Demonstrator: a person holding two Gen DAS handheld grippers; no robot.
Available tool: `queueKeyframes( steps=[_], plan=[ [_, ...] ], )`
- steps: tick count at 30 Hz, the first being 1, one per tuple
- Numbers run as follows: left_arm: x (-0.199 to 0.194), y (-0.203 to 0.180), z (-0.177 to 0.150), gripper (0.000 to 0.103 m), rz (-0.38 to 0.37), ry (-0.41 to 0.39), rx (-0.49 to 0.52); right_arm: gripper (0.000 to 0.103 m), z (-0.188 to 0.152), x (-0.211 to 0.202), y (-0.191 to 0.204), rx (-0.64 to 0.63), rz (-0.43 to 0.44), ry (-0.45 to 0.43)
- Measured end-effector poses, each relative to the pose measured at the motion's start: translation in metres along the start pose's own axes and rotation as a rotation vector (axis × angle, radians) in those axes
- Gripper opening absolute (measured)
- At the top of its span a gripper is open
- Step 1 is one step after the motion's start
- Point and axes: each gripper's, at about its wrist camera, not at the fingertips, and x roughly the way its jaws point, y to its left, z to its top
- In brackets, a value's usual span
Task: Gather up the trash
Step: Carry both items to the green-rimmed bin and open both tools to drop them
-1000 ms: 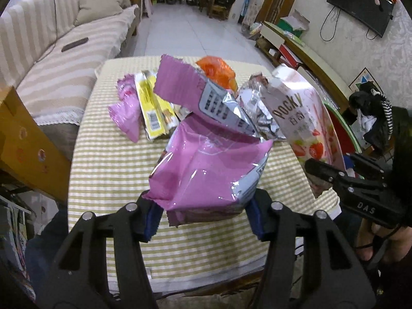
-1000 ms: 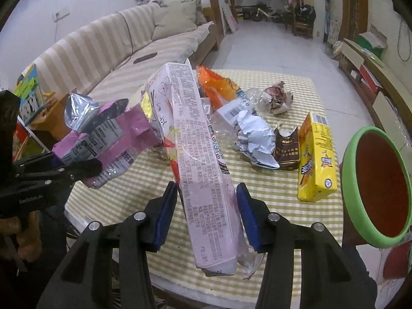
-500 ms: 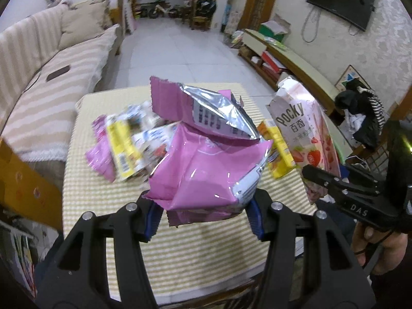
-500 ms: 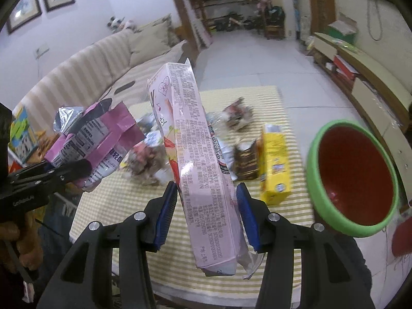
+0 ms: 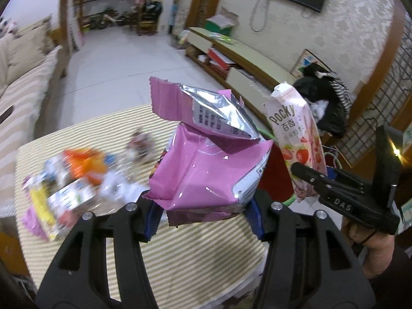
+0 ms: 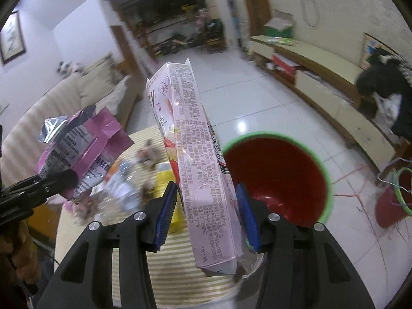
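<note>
Still blurred, the wrapper pile (image 5: 77, 180) at your left-wrist view's left is unreadable. Your left tongs (image 5: 203, 216) grasp the crumpled pink foil bag (image 5: 208, 170); right tongs (image 6: 206, 213) clamp the pale pink Pocky box (image 6: 195, 159). Both have swung from the striped desk (image 5: 200, 255) toward the green-rimmed red bin (image 6: 278, 177), open floor beyond.

Wrappers (image 5: 77, 180) lie on the bench (image 5: 195, 252), the bin (image 6: 278, 177) stands on the floor just right of it.
</note>
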Motion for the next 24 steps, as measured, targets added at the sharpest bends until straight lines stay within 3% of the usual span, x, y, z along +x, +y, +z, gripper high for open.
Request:
queueKeyframes(
  steps=[10, 20, 23, 24],
  plan=[
    [0.066, -0.062, 0.035, 0.053, -0.081, 0.059, 0.057, 0.047, 0.007, 0.020, -0.067, 0.126, -0.068, 0.048],
    [0.113, -0.085, 0.050, 0.053, -0.086, 0.115, 0.076, 0.048, 0.015, 0.042, -0.090, 0.166, -0.079, 0.069],
    [0.116, -0.083, 0.051, 0.061, -0.081, 0.112, 0.061, 0.051, 0.016, 0.047, -0.095, 0.164, -0.098, 0.079],
    [0.117, -0.083, 0.052, 0.070, -0.082, 0.112, 0.055, 0.051, 0.015, 0.049, -0.096, 0.164, -0.097, 0.082]
  ],
)
